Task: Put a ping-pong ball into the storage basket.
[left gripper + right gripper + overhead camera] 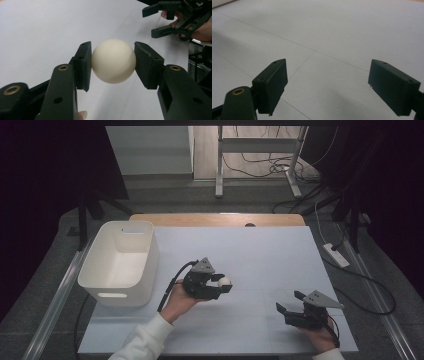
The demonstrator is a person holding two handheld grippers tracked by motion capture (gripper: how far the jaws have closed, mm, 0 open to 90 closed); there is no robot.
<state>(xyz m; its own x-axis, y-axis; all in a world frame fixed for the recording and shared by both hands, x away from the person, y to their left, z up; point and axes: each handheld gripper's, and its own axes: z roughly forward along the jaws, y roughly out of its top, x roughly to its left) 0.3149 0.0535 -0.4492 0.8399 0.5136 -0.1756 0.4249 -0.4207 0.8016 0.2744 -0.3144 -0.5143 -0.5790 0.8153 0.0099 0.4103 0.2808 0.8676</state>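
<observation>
No readable text, labels, brands, numbers or signs are showing anywhere in the high view or in either gripper view; every visible surface is appearing plain and unmarked.

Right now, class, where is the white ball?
The white ball sits clamped in the left tongs, held near the table's middle in the high view, to the right of the white bin.

right hand cut off — bottom edge
</observation>
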